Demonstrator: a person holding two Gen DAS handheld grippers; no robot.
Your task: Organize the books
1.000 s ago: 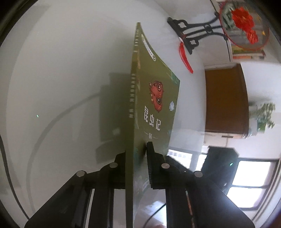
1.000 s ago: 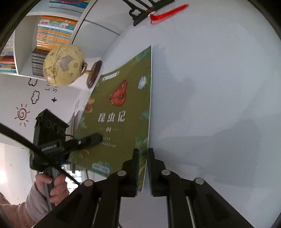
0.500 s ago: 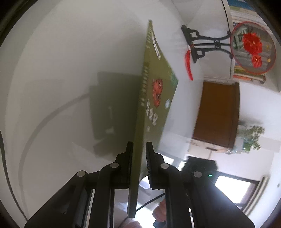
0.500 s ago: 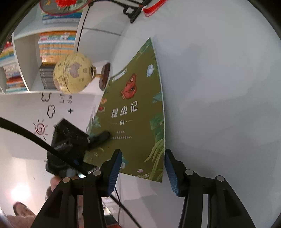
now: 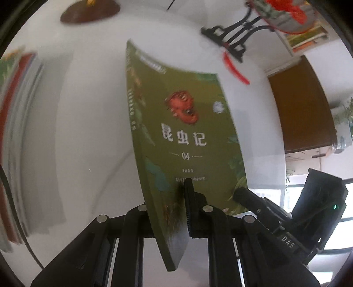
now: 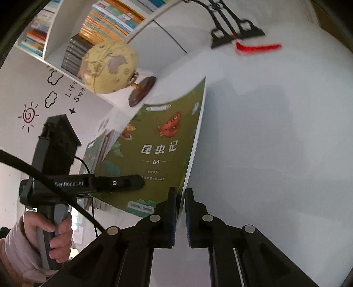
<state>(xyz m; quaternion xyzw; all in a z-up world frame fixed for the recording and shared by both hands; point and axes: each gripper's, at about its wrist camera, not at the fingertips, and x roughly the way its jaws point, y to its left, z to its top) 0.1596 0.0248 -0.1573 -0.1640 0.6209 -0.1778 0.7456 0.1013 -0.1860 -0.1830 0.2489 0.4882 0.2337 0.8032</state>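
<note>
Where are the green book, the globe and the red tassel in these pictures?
green book [image 5: 189, 141], left wrist view, on its front cover by the title.
globe [image 6: 108, 67], right wrist view, on the yellow sphere.
red tassel [image 6: 258, 47], right wrist view, on its fringe.

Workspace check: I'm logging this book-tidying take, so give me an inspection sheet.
Surface: white tabletop, glossy.
Job's things: green paperback book, held on edge; blurred stack of books beside it.
Clutter: yellow globe on a wooden base; black ornate stand with a red tassel.
Grippers: left gripper shut on the book near its spine; right gripper shut on its page edge.
Cables: black cable crossing the right wrist view.
Surroundings: white bookshelf, brown cabinet.
</note>
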